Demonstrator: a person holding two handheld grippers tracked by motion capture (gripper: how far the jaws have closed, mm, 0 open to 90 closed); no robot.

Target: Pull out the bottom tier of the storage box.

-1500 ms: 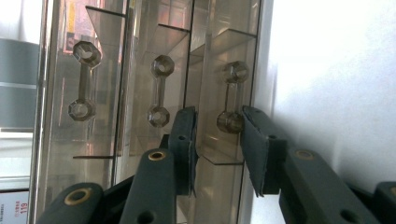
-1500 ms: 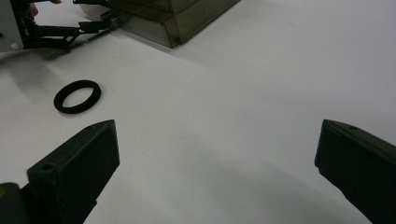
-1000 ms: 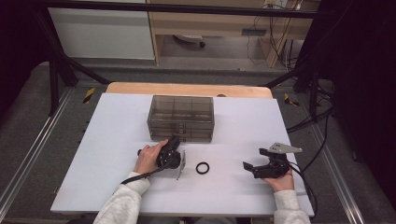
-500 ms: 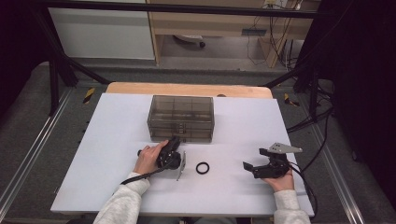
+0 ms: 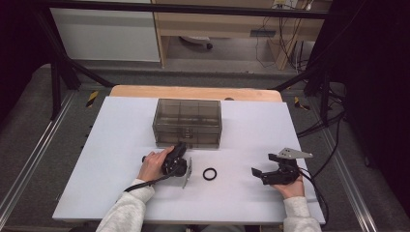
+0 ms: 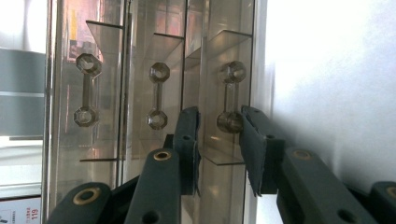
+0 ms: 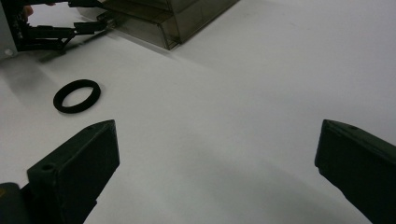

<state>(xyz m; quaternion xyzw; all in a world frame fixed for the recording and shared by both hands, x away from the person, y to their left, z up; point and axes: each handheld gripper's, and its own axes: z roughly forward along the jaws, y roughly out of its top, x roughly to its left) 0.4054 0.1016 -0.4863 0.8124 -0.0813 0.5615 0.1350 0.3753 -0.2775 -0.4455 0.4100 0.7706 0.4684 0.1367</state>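
Drawer handle (image 6: pixel 230 98) on the smoky clear drawer cabinet (image 5: pixel 187 123) is what I have my left gripper (image 6: pixel 219 123) on: in the left gripper view its two black jaws stand either side of the handle's near knob, one pad just touching that knob and the other a little off it, so I read the jaws as narrowed around the handle rather than clamped. That view is turned on its side, and the handle is the one next to the white tabletop, which puts it on the cabinet's lowest drawer.

Nearest me in the high view, my two sleeved forearms come up from the bottom edge. My right gripper (image 5: pixel 265 174) rests low on the white table (image 5: pixel 96 193) at the right, well apart from the cabinet, and in the right gripper view its jaws stand wide apart with bare tabletop between them. Between my two hands lies a black ring (image 5: pixel 209 174), flat on the table, closer to the left gripper (image 5: pixel 178 147) than to the right one.

Beyond the ring sits the cabinet, front toward me, three drawers stacked, all pushed in. Two more handles (image 6: pixel 158 95) show on the upper drawers. Through the tinted walls I see inner dividers, and I cannot make out any contents. Behind the cabinet a wooden table edge (image 5: pixel 193 92) runs across.
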